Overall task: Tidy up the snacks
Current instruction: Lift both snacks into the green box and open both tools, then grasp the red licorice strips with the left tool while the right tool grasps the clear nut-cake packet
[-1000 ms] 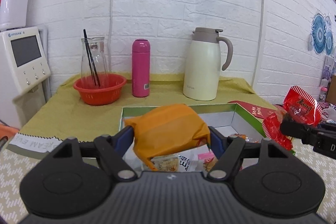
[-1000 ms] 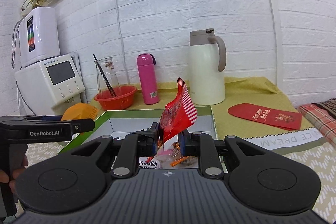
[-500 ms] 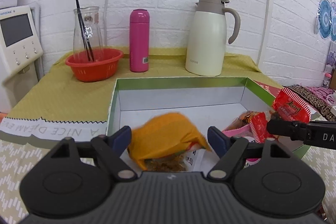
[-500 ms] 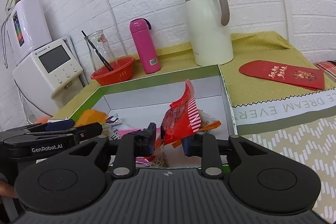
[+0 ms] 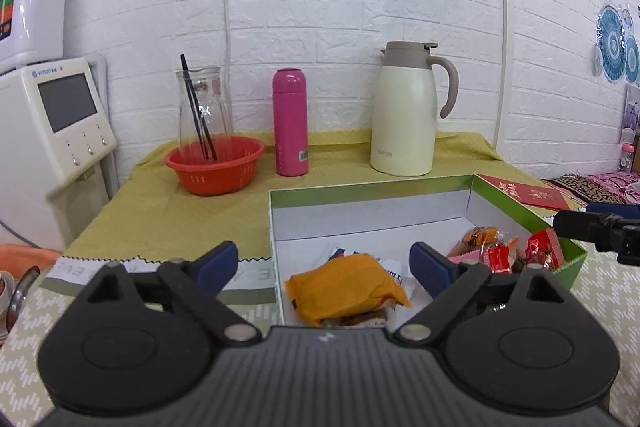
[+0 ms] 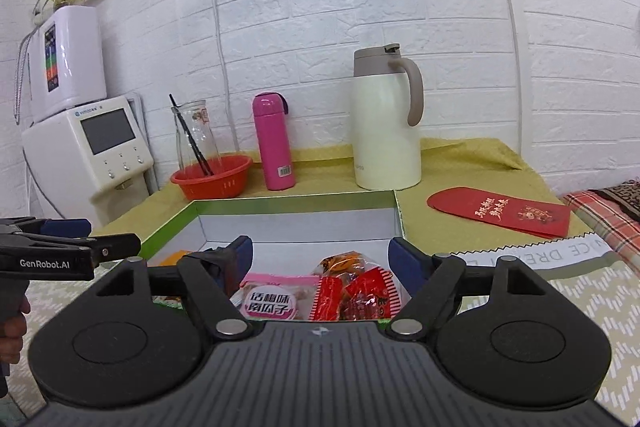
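— Orange wrapping is seen on the snack packet (image 5: 347, 285), which lies in the near left part of the green-rimmed box (image 5: 416, 187) on the tabletop (image 5: 160, 211). Is it gripped?

— No. The left tool (image 5: 326, 263) is spread wide above it, with nothing held between the blue pads (image 5: 218, 261).

— And the red packets (image 6: 354, 297)?

— They are found at the near right of the same box, beside a pink-labelled packet (image 6: 276, 297). The right tool (image 6: 322, 257) is likewise held wide open over them and nothing is clamped.

— What is placed beyond the box?

— An orange basket (image 5: 216, 167) with a glass carafe (image 5: 203, 115) in it, a pink flask (image 5: 290, 123) and a cream jug (image 5: 406, 115) are lined up along the far wall. A red envelope (image 6: 500, 213) is laid to the right.
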`<state>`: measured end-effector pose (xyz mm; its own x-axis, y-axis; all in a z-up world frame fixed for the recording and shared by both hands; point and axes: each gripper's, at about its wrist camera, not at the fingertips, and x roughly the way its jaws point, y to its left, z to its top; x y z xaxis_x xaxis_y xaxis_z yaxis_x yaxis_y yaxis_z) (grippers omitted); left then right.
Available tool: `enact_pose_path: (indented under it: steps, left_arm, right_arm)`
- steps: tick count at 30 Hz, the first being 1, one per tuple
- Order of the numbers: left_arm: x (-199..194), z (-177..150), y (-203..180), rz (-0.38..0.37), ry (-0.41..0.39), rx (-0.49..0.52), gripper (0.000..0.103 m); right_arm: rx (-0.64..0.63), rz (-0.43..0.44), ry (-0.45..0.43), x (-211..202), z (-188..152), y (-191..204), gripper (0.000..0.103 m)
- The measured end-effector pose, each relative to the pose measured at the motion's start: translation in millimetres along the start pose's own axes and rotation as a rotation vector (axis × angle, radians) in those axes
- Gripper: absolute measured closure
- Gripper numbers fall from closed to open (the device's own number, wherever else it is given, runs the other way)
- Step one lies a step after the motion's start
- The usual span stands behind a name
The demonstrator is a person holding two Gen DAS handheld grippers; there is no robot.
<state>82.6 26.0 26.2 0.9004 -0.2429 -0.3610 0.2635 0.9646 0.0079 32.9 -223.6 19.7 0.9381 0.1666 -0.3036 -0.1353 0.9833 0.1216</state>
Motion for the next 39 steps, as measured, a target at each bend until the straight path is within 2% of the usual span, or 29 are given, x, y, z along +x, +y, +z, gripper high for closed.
enact_pose_path:
  steps: [3,6,8,11,14,17,21,24,28,29,30,31,32,39]
  left_arm:
    - [-24,-16,2,-0.031,0.005,0.022,0.012]
    - [-43,-34,1,-0.09,0.019,0.041,0.011]
    - [-48,-44,-5,-0.135,0.05,0.087,0.01]
    - [-49,-60,-13,-0.155,0.085,0.179,0.007]
    - [-46,-70,-16,-0.188,0.115,0.207,0.006]
    - [-39,-75,-17,-0.222,0.153,0.204,0.006]
    - [-30,-80,-15,-0.242,0.209,0.178,0.008]
    - [-27,-84,-15,-0.243,0.241,0.17,0.015]
    - [-18,-87,-12,-0.242,0.269,0.148,0.021]
    - [-17,-86,-9,-0.249,0.275,0.131,0.026]
    - [-17,-85,-7,-0.249,0.274,0.122,0.03]
    - [-17,-85,-6,-0.24,0.27,0.116,0.039]
    - [-17,-85,-5,-0.232,0.266,0.11,0.05]
    - [-29,-85,-10,-0.201,0.261,0.136,0.064]
  right_arm:
    - [0.005,0.043,0.019,-15,-8,5,0.0]
    - [-0.001,0.078,0.068,-18,-15,16,0.007]
    - [-0.007,0.084,0.113,-16,-18,24,0.007]
    - [0.001,0.096,0.161,-10,-21,33,0.006]
    - [0.038,0.087,0.239,2,-26,38,0.0]
    - [0.056,0.039,0.295,14,-33,43,0.0]
    - [0.006,0.021,0.316,24,-37,53,0.0]
    - [-0.033,0.035,0.325,31,-36,62,0.0]
    - [-0.052,0.007,0.347,42,-37,67,0.0]
    - [-0.045,0.009,0.358,44,-37,66,0.0]
    - [-0.037,0.006,0.366,47,-39,65,0.006]
    - [-0.04,-0.007,0.366,48,-40,64,0.022]
    - [-0.044,-0.005,0.363,48,-40,64,0.022]
    - [0.0,0.015,0.332,39,-41,60,0.027]
